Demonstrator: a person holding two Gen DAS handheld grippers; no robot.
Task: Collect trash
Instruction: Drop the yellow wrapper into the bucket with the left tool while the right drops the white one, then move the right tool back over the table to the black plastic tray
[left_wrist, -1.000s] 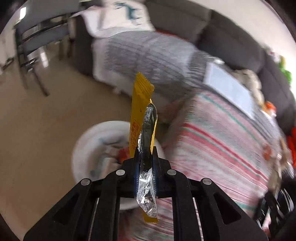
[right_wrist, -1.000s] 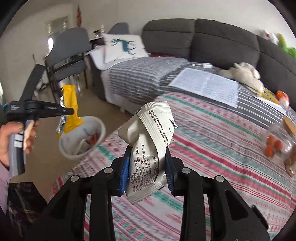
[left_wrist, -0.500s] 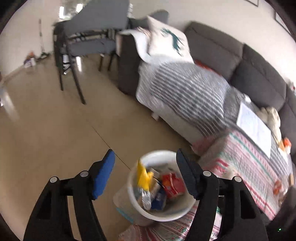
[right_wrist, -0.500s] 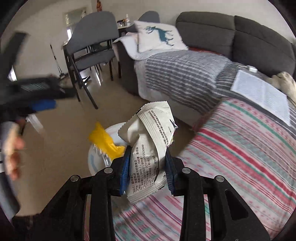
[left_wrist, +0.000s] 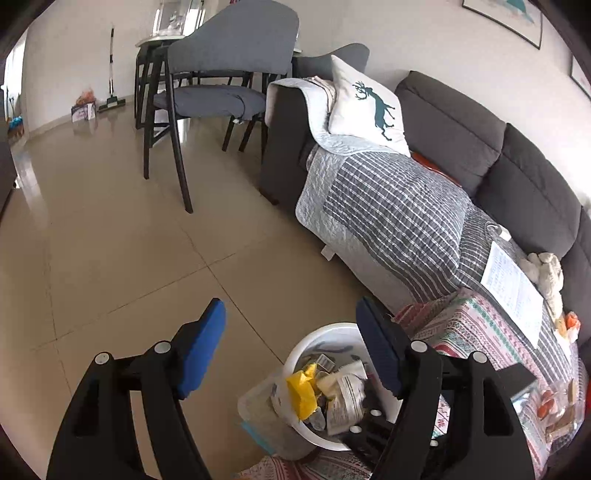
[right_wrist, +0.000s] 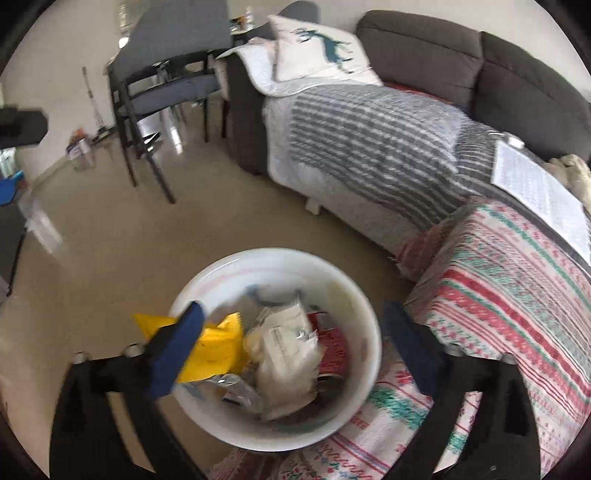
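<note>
The step in hand is judged to be the drop into the white bin (right_wrist: 364, 306), and it is best finished by letting the jaws spread fully above the opening, then lifting straight up so nothing is dragged back over the rim.

The right claw (right_wrist: 291, 339) is seen opening over the bin with nothing pressed between its pads; the white wrapper (right_wrist: 288, 350) lies loose inside, just below and between the fingers, at about six o'clock from the claw's midpoint. A yellow wrapper (right_wrist: 216, 345) rests beside it at nine o'clock, partly hidden by the left finger, and a red packet (right_wrist: 332, 343) sits at three o'clock.

The left claw (left_wrist: 290, 343) is also opening, and nothing is held in it. From its view the bin (left_wrist: 325, 330) is found at five o'clock, low and off to the side, with the yellow wrapper (left_wrist: 301, 393) on top of the pile. The striped blanket (right_wrist: 517, 280) lies at three o'clock of the bin, touching it.
</note>
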